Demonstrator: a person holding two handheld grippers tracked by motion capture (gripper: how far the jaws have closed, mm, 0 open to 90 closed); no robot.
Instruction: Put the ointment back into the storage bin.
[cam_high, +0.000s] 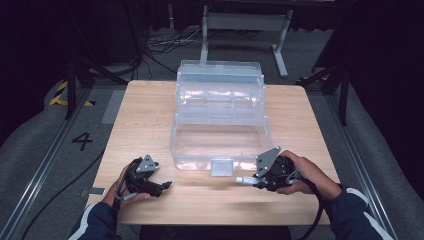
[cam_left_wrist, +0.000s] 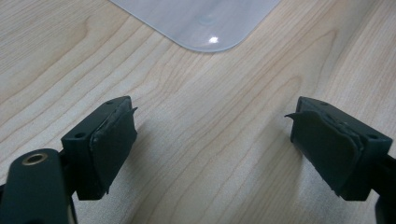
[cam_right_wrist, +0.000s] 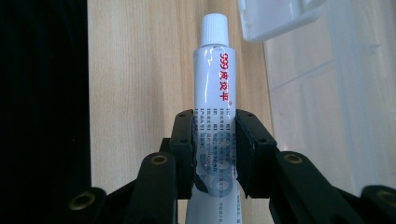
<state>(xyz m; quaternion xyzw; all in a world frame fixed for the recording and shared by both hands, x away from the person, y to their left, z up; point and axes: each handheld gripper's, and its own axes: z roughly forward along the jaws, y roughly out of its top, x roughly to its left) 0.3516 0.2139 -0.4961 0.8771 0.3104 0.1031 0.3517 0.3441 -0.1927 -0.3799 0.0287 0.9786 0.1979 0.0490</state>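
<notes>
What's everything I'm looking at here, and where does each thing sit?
Box: one, clear plastic, tiered and open, middle of the table.
Latch: one, clear, on the box's near wall.
Tube: one, white with red print and a white cap, clamped in the right gripper.
Table: one, light wood.
Frame: one, grey metal, on the floor behind the table.
Cables: several, black, on the floor behind the table.
Left gripper: one, black, open over bare wood, near left.
Right gripper: one, black, near right, in front of the box.
</notes>
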